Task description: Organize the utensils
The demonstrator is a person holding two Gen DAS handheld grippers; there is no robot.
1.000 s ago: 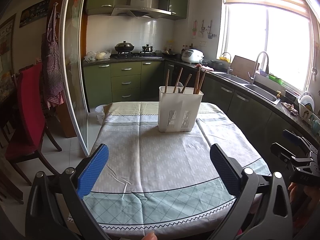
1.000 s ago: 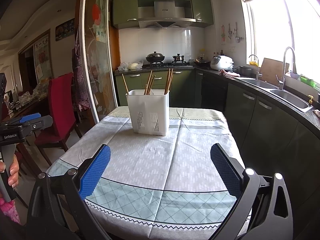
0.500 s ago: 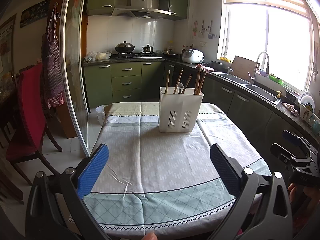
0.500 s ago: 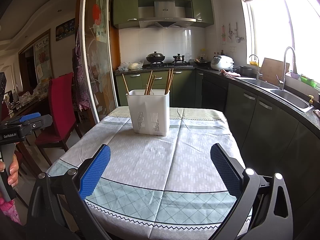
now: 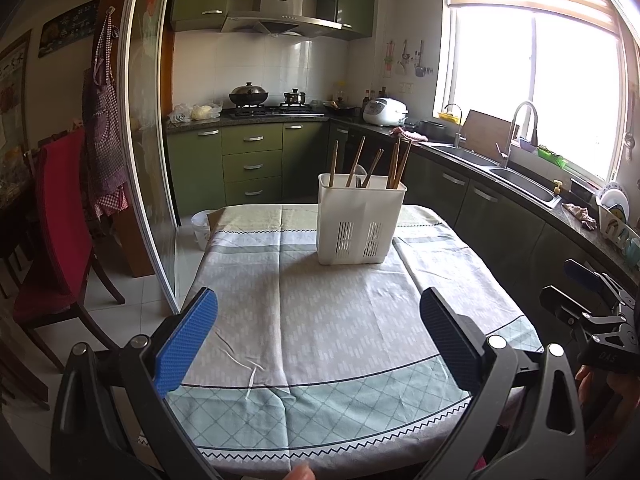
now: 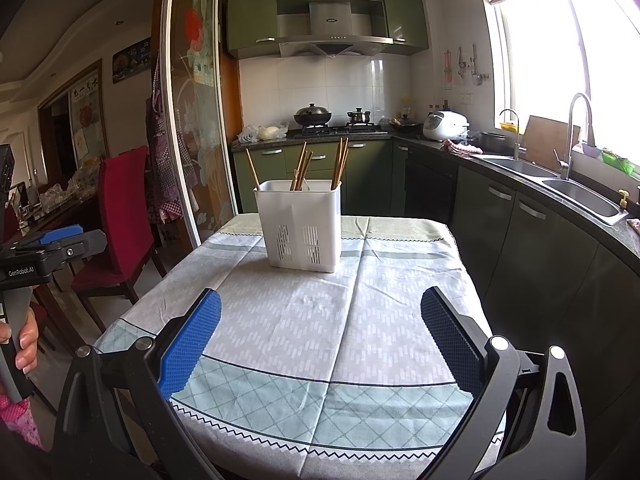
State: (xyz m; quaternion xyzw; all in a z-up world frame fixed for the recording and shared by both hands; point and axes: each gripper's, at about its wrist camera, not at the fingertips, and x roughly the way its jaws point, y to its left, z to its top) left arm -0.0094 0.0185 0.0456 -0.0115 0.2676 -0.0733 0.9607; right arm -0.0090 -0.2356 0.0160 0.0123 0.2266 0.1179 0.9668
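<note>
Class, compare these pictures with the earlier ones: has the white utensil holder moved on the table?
No. The white utensil holder stands at the same spot against the tablecloth's stripe in both views.

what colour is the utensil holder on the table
White, with slotted vents low on its front; the utensil holder shows best in the right wrist view.

Green-cabinet kitchen (image 5: 248, 160), bright window (image 5: 536, 92), red chair (image 5: 60, 216).

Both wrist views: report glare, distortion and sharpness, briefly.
Left wrist view: window blown out white, door frame bowed by the fisheye, white utensil holder sharp. Right wrist view: window overexposed at the right edge, left side dim, holder and chopsticks crisp.
</note>
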